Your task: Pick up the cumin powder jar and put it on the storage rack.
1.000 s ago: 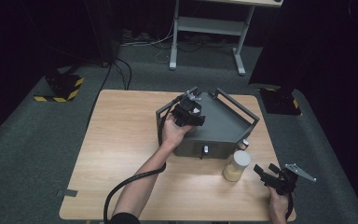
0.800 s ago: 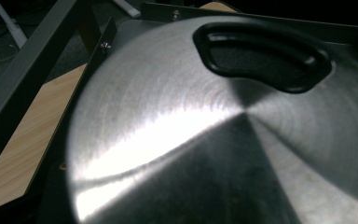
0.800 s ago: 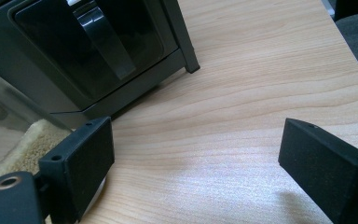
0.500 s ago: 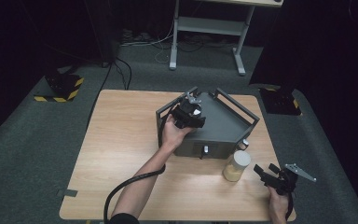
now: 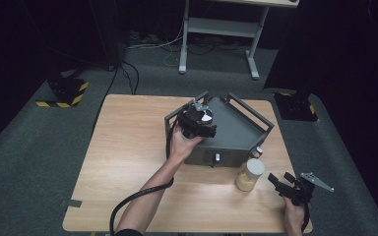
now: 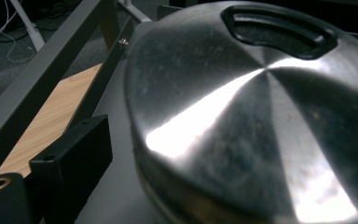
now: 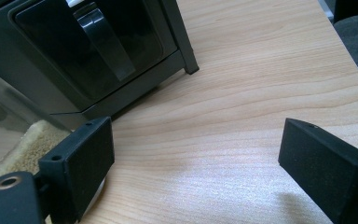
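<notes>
A round steel lid (image 6: 242, 107) with a black recessed handle lies on top of the grey metal box (image 5: 241, 132) at the table's far middle. My left gripper (image 5: 202, 118) hovers over that lid. Its jaws have just been opening and now stand open. One black finger (image 6: 70, 154) sits just clear of the lid's rim, and the lid hides the other. My right gripper (image 5: 281, 181) rests low near the table's front right corner. It is open (image 7: 196, 158) over bare wood with nothing between its pads.
A clear jar (image 5: 249, 174) of yellowish grains stands in front of the box, just left of my right gripper. The box has a dark front door with a handle (image 7: 98, 51) and raised rails. The wooden table (image 5: 128, 147) has free room on its left half.
</notes>
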### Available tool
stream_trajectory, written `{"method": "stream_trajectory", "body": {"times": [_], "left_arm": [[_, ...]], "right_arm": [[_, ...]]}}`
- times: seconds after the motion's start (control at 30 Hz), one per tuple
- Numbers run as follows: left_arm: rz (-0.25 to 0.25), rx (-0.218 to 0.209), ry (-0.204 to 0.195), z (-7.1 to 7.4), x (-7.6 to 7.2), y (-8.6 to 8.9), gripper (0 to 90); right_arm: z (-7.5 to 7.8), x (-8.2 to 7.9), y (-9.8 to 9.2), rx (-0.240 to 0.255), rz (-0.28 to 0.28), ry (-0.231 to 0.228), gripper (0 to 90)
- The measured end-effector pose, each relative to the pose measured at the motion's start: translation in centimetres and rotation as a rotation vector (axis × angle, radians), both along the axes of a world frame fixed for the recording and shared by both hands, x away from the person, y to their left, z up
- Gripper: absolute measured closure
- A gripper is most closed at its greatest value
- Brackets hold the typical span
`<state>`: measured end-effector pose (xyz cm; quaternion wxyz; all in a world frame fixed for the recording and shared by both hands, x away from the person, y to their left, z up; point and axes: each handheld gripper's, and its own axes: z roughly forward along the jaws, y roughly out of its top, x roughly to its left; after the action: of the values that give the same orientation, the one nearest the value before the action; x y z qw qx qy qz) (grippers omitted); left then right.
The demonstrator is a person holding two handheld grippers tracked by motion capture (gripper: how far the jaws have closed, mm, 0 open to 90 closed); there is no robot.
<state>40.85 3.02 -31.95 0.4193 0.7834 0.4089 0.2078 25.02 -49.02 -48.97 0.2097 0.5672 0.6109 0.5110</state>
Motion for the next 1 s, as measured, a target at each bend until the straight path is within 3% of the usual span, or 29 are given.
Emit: {"method": "stream_trajectory", "body": {"times": [0.23,0.57,0.7,1.0], "left_arm": [[0.015,-0.004,-0.016,0.2,-1.3,1.0,5.5],[-0.020,-0.005,-0.046,0.5,-3.7,3.3,6.3],[-0.041,-0.005,-0.052,0.2,-5.0,4.5,6.3],[-0.050,-0.002,-0.060,-1.9,-8.4,7.4,5.9]], "right_arm": [[0.0,0.0,0.0,-0.003,0.002,0.002,9.4],[0.1,0.2,0.0,-0.001,0.005,0.010,9.4],[0.1,0.2,0.0,-0.002,0.005,0.009,9.4],[0.2,0.3,0.1,-0.008,0.008,0.017,9.4]]}}
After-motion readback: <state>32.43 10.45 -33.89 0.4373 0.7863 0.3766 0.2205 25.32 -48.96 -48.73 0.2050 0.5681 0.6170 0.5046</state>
